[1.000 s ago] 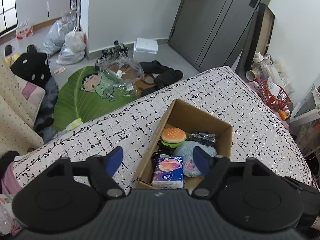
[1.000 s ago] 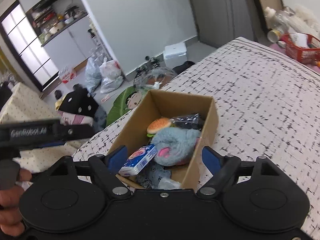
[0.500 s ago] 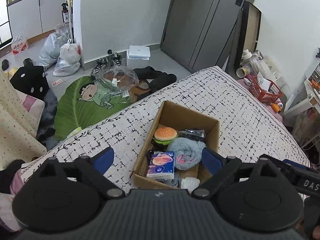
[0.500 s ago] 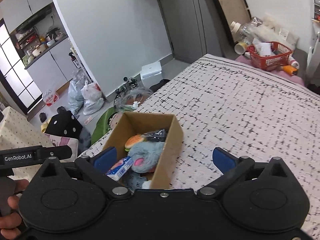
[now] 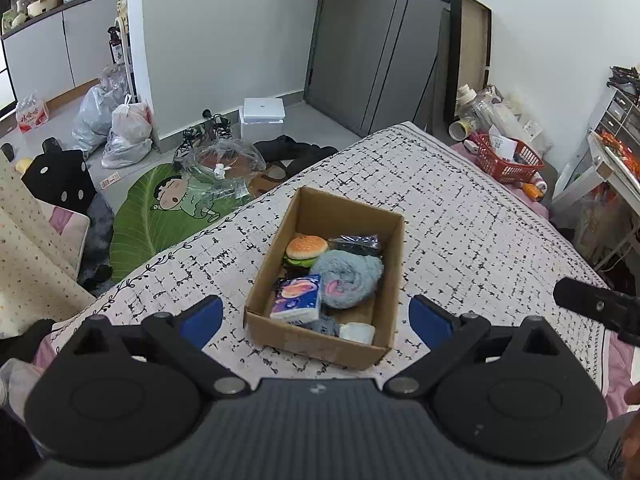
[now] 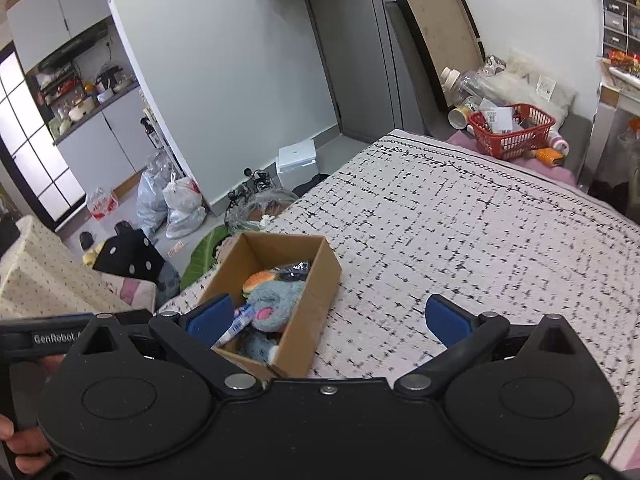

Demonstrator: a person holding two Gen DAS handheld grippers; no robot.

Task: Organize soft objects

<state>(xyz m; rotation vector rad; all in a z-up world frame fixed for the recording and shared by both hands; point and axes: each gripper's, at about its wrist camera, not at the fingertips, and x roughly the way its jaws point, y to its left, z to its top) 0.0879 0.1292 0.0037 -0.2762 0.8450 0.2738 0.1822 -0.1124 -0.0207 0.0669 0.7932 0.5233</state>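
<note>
A brown cardboard box point(image 5: 388, 264) stands on the patterned bed point(image 5: 460, 216). In it lie a burger toy point(image 5: 306, 249), a grey-blue plush point(image 5: 348, 280), a blue tissue pack point(image 5: 298, 298), a dark packet point(image 5: 354, 242) and a white roll point(image 5: 357, 332). My left gripper point(image 5: 316, 316) is open and empty, above and behind the box's near end. The box point(image 6: 316, 300) also shows in the right wrist view, with the plush point(image 6: 276, 304) inside. My right gripper point(image 6: 326, 316) is open and empty, to the right of the box over the bed point(image 6: 460, 248).
A red basket point(image 6: 512, 130) and bottles sit at the bed's far corner. Floor clutter lies beyond the bed's left edge: a green leaf mat point(image 5: 160, 216), plastic bags point(image 5: 120, 128), a white box point(image 5: 263, 114). A dotted cushion point(image 5: 28, 248) stands left.
Both grippers have pulled back and up from the box, so it looks smaller and farther. Both jaws have spread wider. The right gripper has shifted right, over bare bed.
</note>
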